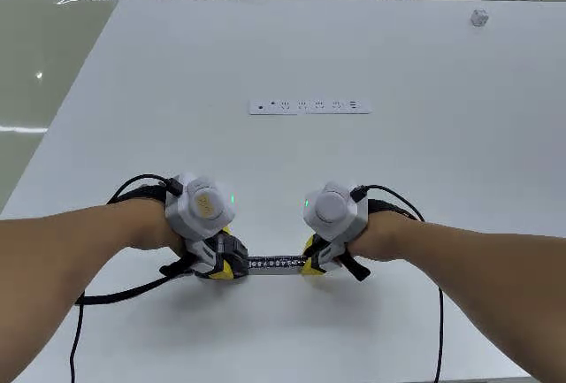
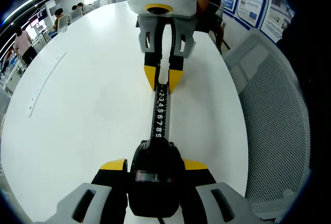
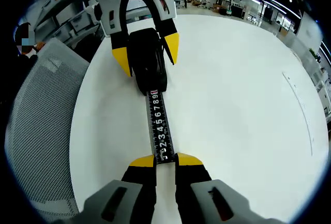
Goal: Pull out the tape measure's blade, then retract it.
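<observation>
The black tape measure case (image 2: 155,175) sits between the yellow-tipped fingers of my left gripper (image 2: 154,166), which is shut on it. Its blade (image 2: 159,115), marked with numbers, runs a short way out over the white table to my right gripper (image 2: 162,79). My right gripper (image 3: 165,158) is shut on the blade's end (image 3: 163,154). From the right gripper view the case (image 3: 148,63) lies straight ahead, held by the left gripper (image 3: 147,53). In the head view the case (image 1: 225,259), the blade (image 1: 276,264) and both grippers, left (image 1: 219,264) and right (image 1: 314,264), sit near the table's front edge.
A white power strip (image 1: 309,106) lies flat in the middle of the table (image 1: 354,56). A small grey object (image 1: 478,18) rests at the far right. Black cables (image 1: 115,290) trail from both grippers. A mesh chair (image 2: 274,120) stands beside the table edge.
</observation>
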